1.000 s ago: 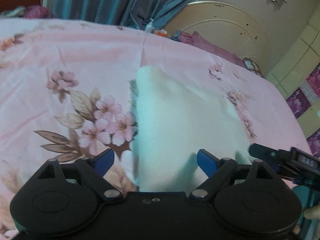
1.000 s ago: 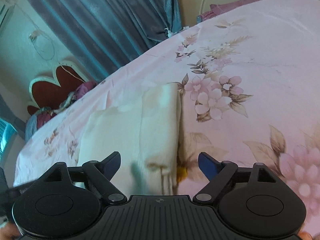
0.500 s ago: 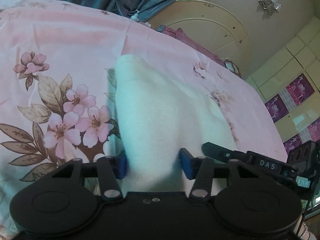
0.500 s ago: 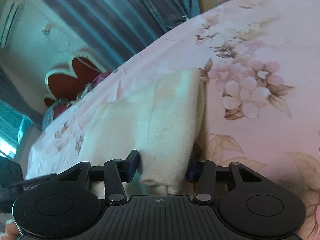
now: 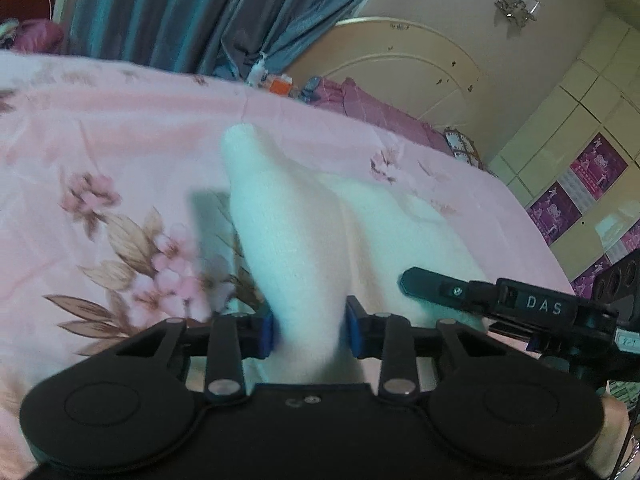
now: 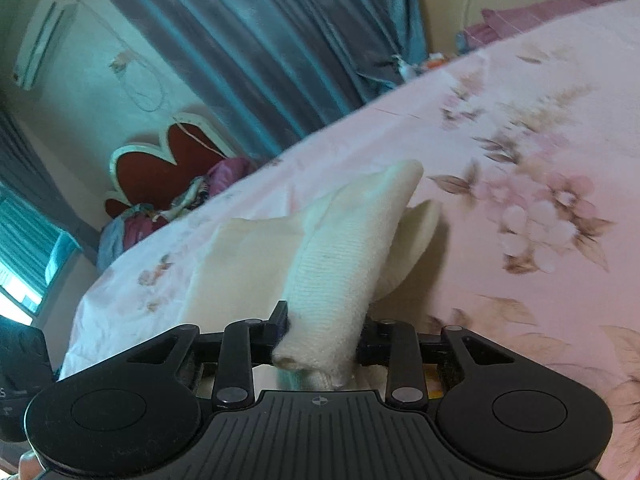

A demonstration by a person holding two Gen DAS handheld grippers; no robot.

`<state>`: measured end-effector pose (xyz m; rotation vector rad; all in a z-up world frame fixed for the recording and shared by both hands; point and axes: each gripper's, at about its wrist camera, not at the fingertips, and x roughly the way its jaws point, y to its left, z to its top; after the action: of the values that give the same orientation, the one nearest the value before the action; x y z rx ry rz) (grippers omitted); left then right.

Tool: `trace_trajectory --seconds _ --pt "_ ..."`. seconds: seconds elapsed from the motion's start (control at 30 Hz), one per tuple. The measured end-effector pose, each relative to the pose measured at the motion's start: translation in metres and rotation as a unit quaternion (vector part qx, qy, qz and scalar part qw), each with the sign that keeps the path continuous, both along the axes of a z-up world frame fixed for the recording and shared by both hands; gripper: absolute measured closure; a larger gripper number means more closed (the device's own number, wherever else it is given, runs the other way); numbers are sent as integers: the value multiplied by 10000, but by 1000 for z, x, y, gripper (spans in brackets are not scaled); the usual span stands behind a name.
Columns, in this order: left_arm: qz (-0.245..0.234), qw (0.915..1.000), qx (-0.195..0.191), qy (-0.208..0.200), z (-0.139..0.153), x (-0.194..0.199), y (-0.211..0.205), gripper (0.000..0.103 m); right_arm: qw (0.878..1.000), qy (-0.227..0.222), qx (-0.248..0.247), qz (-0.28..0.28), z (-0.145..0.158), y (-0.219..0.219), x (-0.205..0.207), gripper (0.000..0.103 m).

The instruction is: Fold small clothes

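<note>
Left gripper, right gripper: jaws, earlier apart, now closing, clamped on cream garment, edge lifted.

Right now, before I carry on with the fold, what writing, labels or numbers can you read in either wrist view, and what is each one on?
"DAS": white letters on the black body of the other hand-held gripper, left wrist view.
Small white label on the same tool: too blurred to read.
Purple posters on the wall: print too small to read.
Right wrist view: white marks on a black device at the left edge, unreadable.
</note>
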<state>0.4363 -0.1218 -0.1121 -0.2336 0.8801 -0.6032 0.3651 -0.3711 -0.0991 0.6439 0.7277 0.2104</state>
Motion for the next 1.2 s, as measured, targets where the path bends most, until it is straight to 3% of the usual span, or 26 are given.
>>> trace_trajectory --seconds 0.37,0.73,0.97,1.07,1.2 --pt "185 9994 26 -283 27 2 118 70 9995 -177 70 256 35 121 19 72" --pt "349 9986 125 -380 28 38 258 70 9994 -131 205 254 23 265 73 72" --pt "574 9978 233 -237 3 63 301 70 9993 81 111 340 -7 316 117 72" --pt "727 9969 301 -61 -21 70 314 65 9990 313 72 300 -25 320 130 72" --pt "638 9974 281 -176 -28 70 319 60 9987 380 -50 341 -33 316 137 66"
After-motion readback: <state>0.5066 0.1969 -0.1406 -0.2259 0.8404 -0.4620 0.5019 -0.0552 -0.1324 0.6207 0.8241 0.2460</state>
